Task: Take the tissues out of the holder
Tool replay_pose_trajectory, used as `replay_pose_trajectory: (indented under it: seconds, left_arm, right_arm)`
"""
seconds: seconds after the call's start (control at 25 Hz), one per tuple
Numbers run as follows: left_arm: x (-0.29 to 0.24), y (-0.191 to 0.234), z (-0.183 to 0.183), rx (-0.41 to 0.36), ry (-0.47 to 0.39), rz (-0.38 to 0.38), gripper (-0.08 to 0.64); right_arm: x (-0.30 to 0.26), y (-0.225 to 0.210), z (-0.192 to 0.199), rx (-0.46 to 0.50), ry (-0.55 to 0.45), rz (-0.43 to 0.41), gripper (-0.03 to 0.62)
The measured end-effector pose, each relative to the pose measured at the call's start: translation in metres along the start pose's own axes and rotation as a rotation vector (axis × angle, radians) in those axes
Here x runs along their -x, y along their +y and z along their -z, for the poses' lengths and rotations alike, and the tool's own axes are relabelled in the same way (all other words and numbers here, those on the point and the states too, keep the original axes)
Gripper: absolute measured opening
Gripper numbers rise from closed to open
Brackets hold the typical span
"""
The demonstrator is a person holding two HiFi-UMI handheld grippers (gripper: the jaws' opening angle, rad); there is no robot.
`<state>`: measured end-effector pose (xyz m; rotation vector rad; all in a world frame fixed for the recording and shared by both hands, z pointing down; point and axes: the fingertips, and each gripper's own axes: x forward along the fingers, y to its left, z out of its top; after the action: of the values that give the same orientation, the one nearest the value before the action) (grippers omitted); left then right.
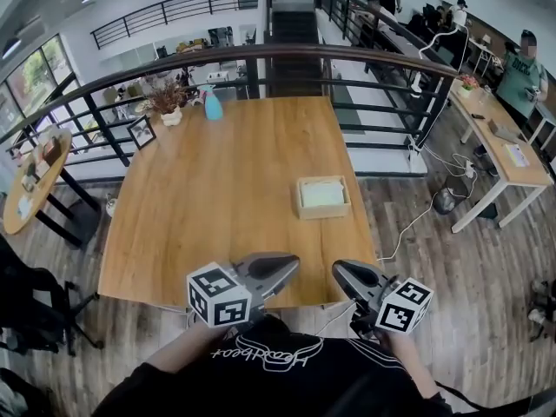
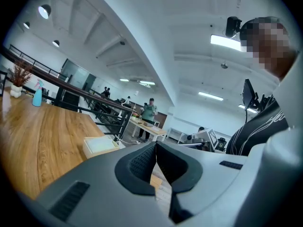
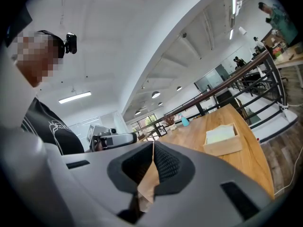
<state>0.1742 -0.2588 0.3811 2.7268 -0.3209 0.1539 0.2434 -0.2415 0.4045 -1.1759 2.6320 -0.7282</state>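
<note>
A shallow wooden tissue holder (image 1: 323,196) with pale tissues in it lies flat on the right half of the wooden table (image 1: 217,198). It also shows in the left gripper view as the holder (image 2: 101,145) and in the right gripper view as the holder (image 3: 221,137). Both grippers hover at the table's near edge, close to the person's body and well short of the holder. My left gripper (image 1: 291,264) (image 2: 155,146) is shut with nothing in it. My right gripper (image 1: 339,270) (image 3: 153,146) is shut too, its pads meeting at the tip, empty.
A blue spray bottle (image 1: 212,105), a potted dried plant (image 1: 168,102) and a small picture frame (image 1: 141,131) stand at the table's far left. A black railing (image 1: 347,68) runs behind. A round table (image 1: 30,181) is at left, a desk (image 1: 499,137) with people at right.
</note>
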Motion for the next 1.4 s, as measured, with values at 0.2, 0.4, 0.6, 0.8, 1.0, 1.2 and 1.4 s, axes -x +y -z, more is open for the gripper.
replay_pose_trajectory:
  seconds: [0.2,0.4,0.6,0.8,1.0,1.2,1.4]
  left_arm:
    - [-0.015,0.017,-0.005,-0.003,0.012,0.016,0.014]
    - [-0.036,0.044,-0.018,-0.005,0.020,0.033,0.014]
    - [-0.063,0.079,-0.030,0.003,0.025,0.052,0.014]
    - [-0.078,0.109,-0.037,0.020,0.025,0.060,0.014]
    - [-0.079,0.145,-0.035,0.043,0.027,0.047,0.014]
    - [-0.083,0.173,-0.033,0.068,0.028,0.034,0.014]
    - [-0.087,0.195,-0.030,0.087,0.039,0.023,0.014]
  right_arm:
    - [-0.007,-0.021,-0.005,-0.010,-0.011,0.018,0.018]
    - [-0.017,-0.046,-0.022,-0.027,-0.034,0.031,0.018]
    - [-0.031,-0.082,-0.038,-0.044,-0.048,0.057,0.018]
    - [-0.052,-0.104,-0.038,-0.059,-0.024,0.069,0.018]
    - [-0.081,-0.123,-0.033,-0.057,0.009,0.075,0.018]
    - [-0.102,-0.141,-0.031,-0.059,0.045,0.081,0.018]
    - [-0.119,-0.158,-0.030,-0.071,0.066,0.074,0.018]
